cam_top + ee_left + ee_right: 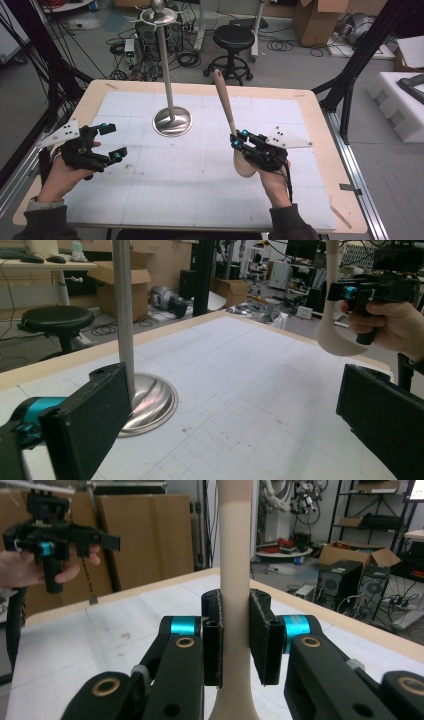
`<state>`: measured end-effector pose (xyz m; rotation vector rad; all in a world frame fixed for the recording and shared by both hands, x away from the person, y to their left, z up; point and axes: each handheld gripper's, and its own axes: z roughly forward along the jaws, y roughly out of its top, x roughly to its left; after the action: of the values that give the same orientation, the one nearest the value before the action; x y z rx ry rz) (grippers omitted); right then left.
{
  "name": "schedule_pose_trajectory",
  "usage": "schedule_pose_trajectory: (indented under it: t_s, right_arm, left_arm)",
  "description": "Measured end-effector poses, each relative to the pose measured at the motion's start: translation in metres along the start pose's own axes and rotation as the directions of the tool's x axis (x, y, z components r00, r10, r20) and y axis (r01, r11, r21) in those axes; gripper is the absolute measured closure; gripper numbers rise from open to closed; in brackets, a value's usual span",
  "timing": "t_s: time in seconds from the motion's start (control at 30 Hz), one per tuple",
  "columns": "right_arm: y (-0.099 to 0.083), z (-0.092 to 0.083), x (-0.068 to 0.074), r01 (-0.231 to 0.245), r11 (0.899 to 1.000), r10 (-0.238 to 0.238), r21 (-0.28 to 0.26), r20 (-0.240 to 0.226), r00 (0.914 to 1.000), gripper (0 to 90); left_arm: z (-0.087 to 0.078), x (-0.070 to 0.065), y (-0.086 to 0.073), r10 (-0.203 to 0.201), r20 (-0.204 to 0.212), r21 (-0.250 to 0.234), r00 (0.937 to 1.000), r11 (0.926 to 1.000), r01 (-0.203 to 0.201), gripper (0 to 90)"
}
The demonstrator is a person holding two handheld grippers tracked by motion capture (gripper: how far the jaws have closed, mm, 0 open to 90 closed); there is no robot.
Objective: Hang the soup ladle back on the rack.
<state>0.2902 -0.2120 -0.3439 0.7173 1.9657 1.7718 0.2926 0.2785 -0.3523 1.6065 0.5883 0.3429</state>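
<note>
High view. The right tool (246,145) sits right of centre in the lower half of the frame, clamped on the neck of a pale ladle (227,107). The ladle's long axis runs up and slightly left in the frame, handle end uppermost, bowl low beside the hand. The stand (170,107), a metal pole on a round base, stands at upper centre, up and to the left of the ladle and well apart from it. The pole ends in a ring-shaped top at the upper edge of the frame. The right tool is nearer the stand than the left tool (111,142), which hangs wide and empty at lower left. The bench (200,175) is bare between both tools and the base, so the path toward the stand is judged unobstructed.

Left gripper view. The left tool (225,415) shows both jaws far apart with nothing between them. The stand (123,315) rises at left, its base just behind the left jaw. The ladle (331,315) hangs at upper right in the right tool (357,292), clear of the bench (240,390).

Right gripper view. The right tool (235,635) grips the ladle (235,555) at centre frame, handle upright between the pads. The left tool (102,540) is at upper left, well apart.
</note>
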Motion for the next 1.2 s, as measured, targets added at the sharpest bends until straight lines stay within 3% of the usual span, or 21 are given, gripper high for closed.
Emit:
schedule_pose_trajectory:
  t_s: [0.5,1.2]
  right_arm:
    - [0.018,0.008,-0.020,0.008,1.000,-0.007,-0.012,0.032,0.9995,78.0]
    - [0.051,0.034,-0.044,0.006,1.000,-0.006,0.004,-0.032,0.9995,78.0]
  left_arm:
    - [0.002,-0.002,0.001,0.011,-0.001,0.009,0.9999,0.9999,-0.011,1.8]
    - [0.002,-0.001,0.001,0.006,0.002,0.008,1.0000,0.9999,-0.006,1.8]
